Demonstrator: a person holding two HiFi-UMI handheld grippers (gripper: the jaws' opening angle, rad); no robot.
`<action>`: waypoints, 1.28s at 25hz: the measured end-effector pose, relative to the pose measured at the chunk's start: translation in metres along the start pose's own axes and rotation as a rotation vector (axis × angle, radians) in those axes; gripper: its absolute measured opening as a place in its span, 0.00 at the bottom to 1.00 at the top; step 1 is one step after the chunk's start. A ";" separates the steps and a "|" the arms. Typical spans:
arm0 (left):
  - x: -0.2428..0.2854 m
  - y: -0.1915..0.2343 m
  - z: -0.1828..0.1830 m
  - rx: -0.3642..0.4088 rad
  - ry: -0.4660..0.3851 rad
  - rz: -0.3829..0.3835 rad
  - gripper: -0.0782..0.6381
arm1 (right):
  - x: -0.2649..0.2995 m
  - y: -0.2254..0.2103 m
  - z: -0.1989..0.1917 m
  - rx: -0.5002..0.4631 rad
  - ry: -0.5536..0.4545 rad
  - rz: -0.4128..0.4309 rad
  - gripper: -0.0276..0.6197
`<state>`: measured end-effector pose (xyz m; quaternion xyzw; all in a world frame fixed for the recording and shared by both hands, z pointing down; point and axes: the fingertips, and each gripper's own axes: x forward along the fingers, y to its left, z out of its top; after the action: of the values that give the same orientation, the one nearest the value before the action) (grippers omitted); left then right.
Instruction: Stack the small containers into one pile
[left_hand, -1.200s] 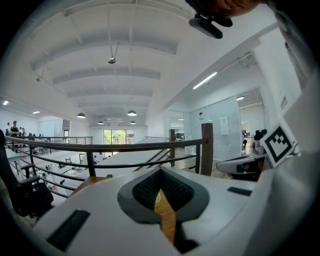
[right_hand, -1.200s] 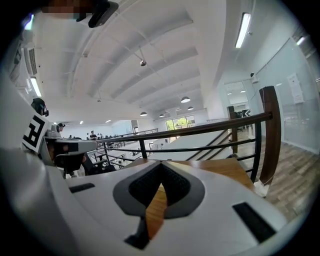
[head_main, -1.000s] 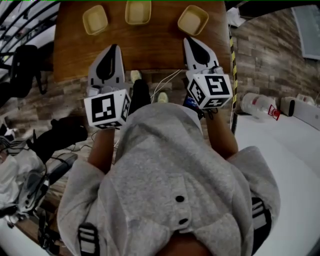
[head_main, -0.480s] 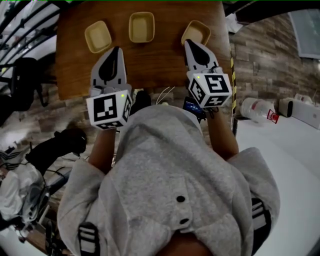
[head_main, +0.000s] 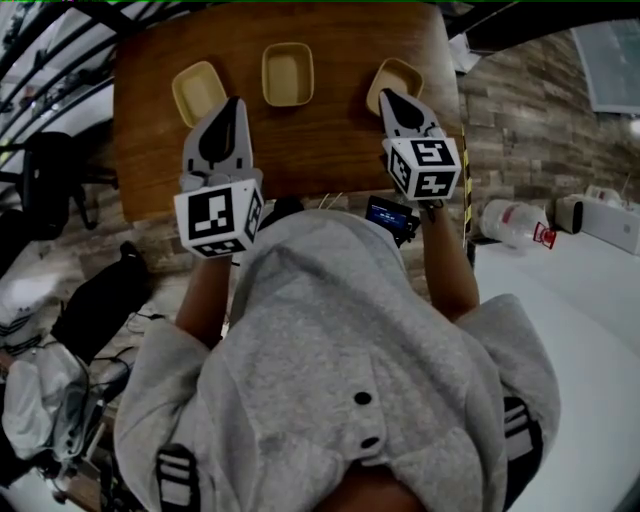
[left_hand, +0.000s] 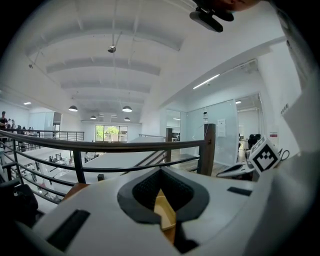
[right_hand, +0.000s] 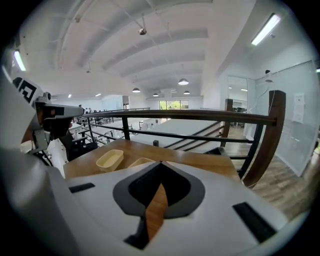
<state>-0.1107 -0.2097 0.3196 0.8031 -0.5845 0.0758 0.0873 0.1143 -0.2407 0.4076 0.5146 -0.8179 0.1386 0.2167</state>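
On the wooden table (head_main: 330, 140), three small containers stand in a row along the far side. All are open side up, apart from one another, and none is stacked. The left container (head_main: 198, 90) sits toward the table's far left corner. The middle container (head_main: 287, 74) is at the centre of the table's far side. The right container (head_main: 398, 74) sits toward the far right corner, and in the head view the right gripper (head_main: 386, 96) covers its near part.

The left gripper (head_main: 234, 102) is held over the table's left half, its tip just beside the near right corner of the left container. Its jaws are closed together with nothing between them. In the left gripper view, a pale yellow container wall shows through the slit behind the tips.

The right gripper is over the table's right half, its tip at the near edge of the right container. Its jaws are also together and grip nothing. Bare table wood shows through the slit, with two containers on the table to the left beyond the tips.

A dark railing (right_hand: 200, 116) runs just past the table's far edge. At the table's near edge is the person's grey hooded top (head_main: 350, 380).
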 end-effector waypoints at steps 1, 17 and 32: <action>0.003 0.002 0.000 -0.002 0.003 -0.003 0.12 | 0.005 0.000 -0.005 0.000 0.021 0.004 0.06; 0.023 0.023 -0.003 -0.008 0.018 -0.029 0.12 | 0.059 -0.020 -0.085 -0.025 0.267 -0.030 0.16; -0.003 0.000 -0.014 0.000 0.039 0.004 0.12 | 0.052 -0.044 -0.161 -0.116 0.429 -0.057 0.20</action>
<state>-0.1120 -0.2034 0.3324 0.8002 -0.5844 0.0918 0.0986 0.1686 -0.2280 0.5737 0.4828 -0.7449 0.1914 0.4188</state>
